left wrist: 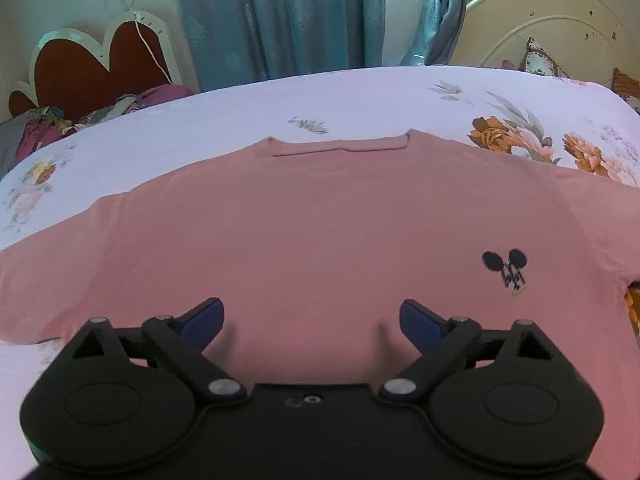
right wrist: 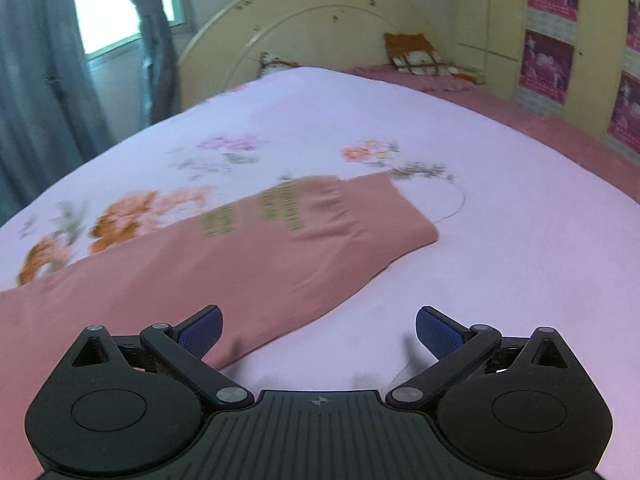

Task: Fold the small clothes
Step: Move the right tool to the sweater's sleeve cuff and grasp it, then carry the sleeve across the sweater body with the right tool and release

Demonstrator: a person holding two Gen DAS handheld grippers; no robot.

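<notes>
Presently, 1 item on hand: pink long-sleeved top (left wrist: 320, 216), spread flat on the bed (left wrist: 248, 112), filling the centre and lower half of the left wrist view. Neckline toward the top of that frame; small black motif (left wrist: 505, 270) at lower right.

- Sleeve (right wrist: 304, 236): stretched out straight, running from lower left to centre of the right wrist view; ribbed cuff at its far end, green lettering along it, blurred and not readable.
- Left gripper (left wrist: 312, 320): released, jaws wide, nothing between them; hangs over the lower body of the top.
- Right gripper (right wrist: 319, 330): released, jaws wide, empty; its left finger stands in front of the sleeve's near edge, contact not clear.

Progress, as judged: no fold visible anywhere; the garment lies fully opened out. Laying flat appears done. Remaining: folding in the sleeves, folding the body, every later fold.
</notes>
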